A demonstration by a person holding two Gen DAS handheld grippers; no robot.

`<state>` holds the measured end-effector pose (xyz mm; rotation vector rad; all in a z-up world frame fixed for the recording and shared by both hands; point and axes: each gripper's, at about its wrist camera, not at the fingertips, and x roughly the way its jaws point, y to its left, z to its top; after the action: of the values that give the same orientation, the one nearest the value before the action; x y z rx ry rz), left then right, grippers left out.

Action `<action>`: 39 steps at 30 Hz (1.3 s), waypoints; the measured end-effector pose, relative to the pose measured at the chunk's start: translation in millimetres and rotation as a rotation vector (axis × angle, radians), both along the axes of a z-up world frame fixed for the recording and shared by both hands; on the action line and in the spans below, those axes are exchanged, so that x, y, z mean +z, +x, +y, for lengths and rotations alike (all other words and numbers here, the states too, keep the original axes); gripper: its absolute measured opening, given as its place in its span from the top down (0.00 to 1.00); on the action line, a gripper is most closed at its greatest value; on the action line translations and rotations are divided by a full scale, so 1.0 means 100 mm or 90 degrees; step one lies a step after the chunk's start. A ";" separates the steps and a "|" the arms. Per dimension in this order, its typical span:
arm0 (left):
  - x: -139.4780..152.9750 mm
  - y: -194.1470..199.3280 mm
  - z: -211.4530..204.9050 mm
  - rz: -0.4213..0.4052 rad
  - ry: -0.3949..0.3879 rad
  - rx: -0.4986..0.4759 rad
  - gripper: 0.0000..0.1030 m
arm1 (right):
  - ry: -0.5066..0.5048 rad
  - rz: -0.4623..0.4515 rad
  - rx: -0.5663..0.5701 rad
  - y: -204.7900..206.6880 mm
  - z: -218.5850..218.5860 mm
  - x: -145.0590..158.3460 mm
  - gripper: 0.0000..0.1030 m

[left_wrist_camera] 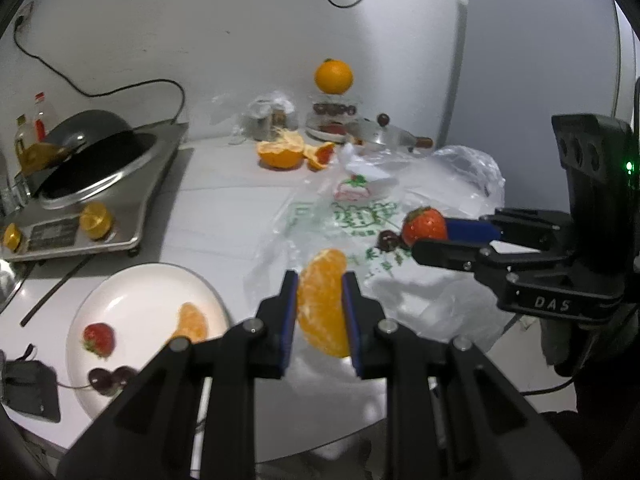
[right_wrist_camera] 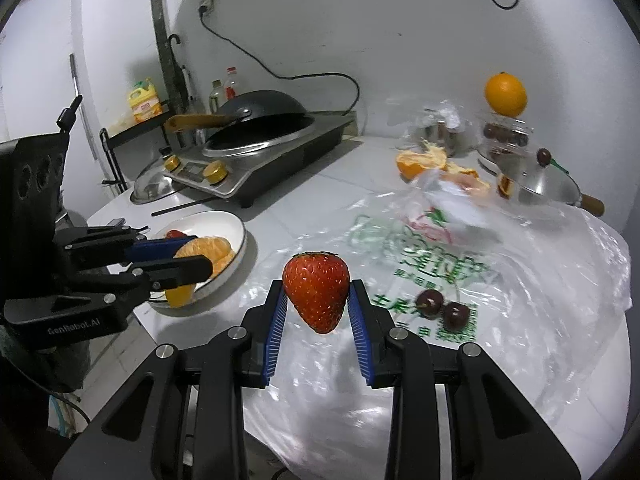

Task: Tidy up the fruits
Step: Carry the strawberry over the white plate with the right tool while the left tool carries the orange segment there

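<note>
My left gripper (left_wrist_camera: 320, 284) is shut on a peeled orange segment (left_wrist_camera: 323, 304), held above the table to the right of the white plate (left_wrist_camera: 120, 296). That plate carries a strawberry (left_wrist_camera: 98, 338), an orange segment (left_wrist_camera: 192, 322) and two dark cherries (left_wrist_camera: 108, 380). My right gripper (right_wrist_camera: 317, 286) is shut on a red strawberry (right_wrist_camera: 316, 290) over the clear plastic bag (right_wrist_camera: 520, 280). Two cherries (right_wrist_camera: 442, 308) lie on the bag to its right. In the right wrist view the left gripper (right_wrist_camera: 200, 264) hangs at the plate's (right_wrist_camera: 236, 236) near rim.
An induction cooker (left_wrist_camera: 100, 200) with a black wok stands at the back left. A half-peeled orange (left_wrist_camera: 280, 152) lies behind the bag. A whole orange (left_wrist_camera: 333, 76) sits atop a jar, beside a metal pot lid (right_wrist_camera: 540, 188). A black chopstick (left_wrist_camera: 56, 290) lies beside the plate.
</note>
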<state>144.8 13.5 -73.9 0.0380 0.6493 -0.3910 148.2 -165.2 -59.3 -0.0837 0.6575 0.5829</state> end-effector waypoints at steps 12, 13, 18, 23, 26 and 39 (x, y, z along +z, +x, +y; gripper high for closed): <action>0.00 -0.08 0.58 -0.020 0.001 0.080 0.78 | -0.013 0.007 0.046 0.03 0.45 0.00 0.68; -0.01 -0.07 0.63 -0.021 0.001 0.086 0.78 | -0.014 0.007 0.051 0.04 0.50 0.00 0.68; -0.06 -0.04 0.84 -0.029 0.014 0.117 0.78 | -0.020 0.010 0.073 0.08 0.68 -0.02 0.68; -0.13 0.03 1.03 -0.028 0.017 0.136 0.78 | -0.029 0.015 0.091 0.13 0.89 -0.05 0.68; -0.18 0.10 1.13 -0.027 0.020 0.145 0.78 | -0.033 0.017 0.100 0.16 0.99 -0.07 0.68; -0.49 0.46 1.42 -0.006 0.015 0.157 0.78 | -0.050 0.033 0.130 0.37 1.44 -0.20 0.68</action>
<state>191.1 155.5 -123.2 -0.0172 0.6405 -0.1457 185.3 -21.5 -79.3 -0.2120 0.7269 0.7581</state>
